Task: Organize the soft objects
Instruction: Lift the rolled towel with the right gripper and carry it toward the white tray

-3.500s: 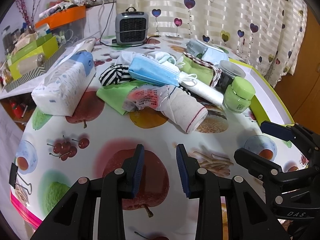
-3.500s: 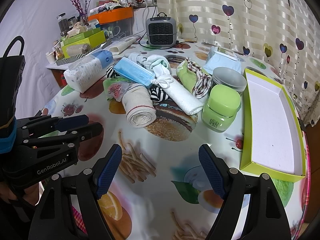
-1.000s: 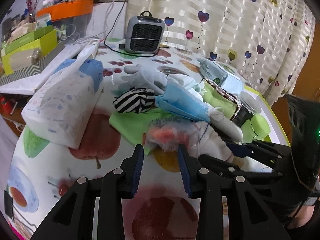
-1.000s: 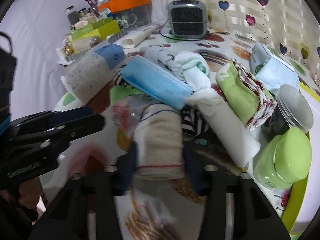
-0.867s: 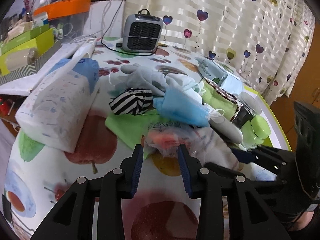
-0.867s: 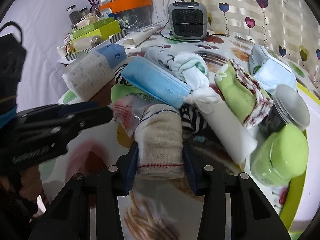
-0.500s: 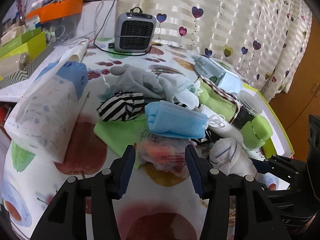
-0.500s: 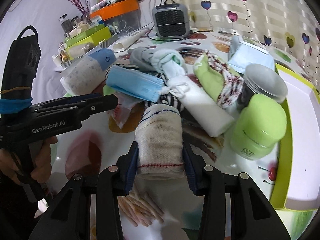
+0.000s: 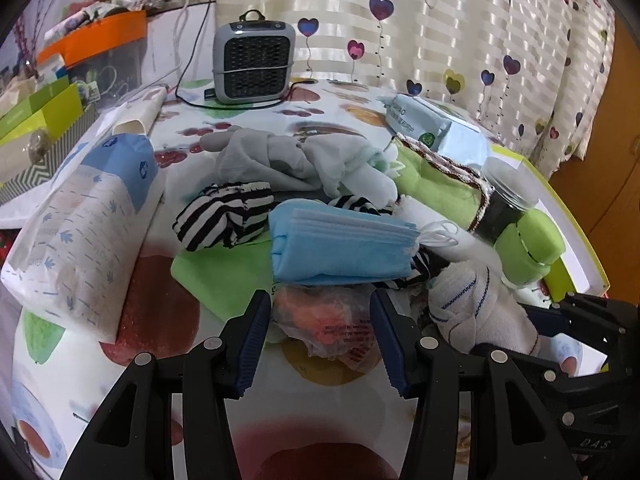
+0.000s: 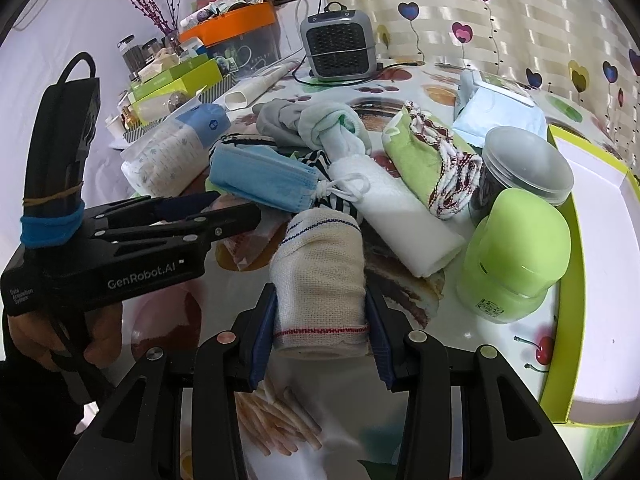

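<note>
Tablecloth [image 9: 100, 360] printed with fruit carries the whole jumble, and a yellow-green tray [image 10: 596, 240] with a bare white floor lies along its far right edge, seemingly where the soft things are meant to go. A wrapped tissue pack [image 9: 84, 224] lies at the left. In the heap proper are a folded green cloth [image 9: 224, 268], a bundle of blue face masks [image 9: 340, 244], a rolled white towel [image 10: 404, 224], a striped sock ball [image 9: 224, 216] and a green jar [image 10: 516, 252].

The right gripper [image 10: 320, 312] is clamped across a rolled cream cloth [image 10: 320, 276], pads pressed to both sides near its red-stitched end. The roll's long axis runs straight away from the jaws, toward the heap. The tray lies well off to that gripper's right, with the green jar between them, so the carry probably has to go over or round the jar.

The left gripper [image 9: 320, 336] has just been opening and now stands wide. A crinkled clear bag with orange contents [image 9: 328, 316] lies between its fingers; I read the pads as just clear of it. The bag lies directly ahead of the jaws, tucked under the near edge of the masks, its longer side roughly across the jaw line. The left hand is the nearer one to the bag, so a small advance and a squeeze should take it, though the masks may drag along.
</note>
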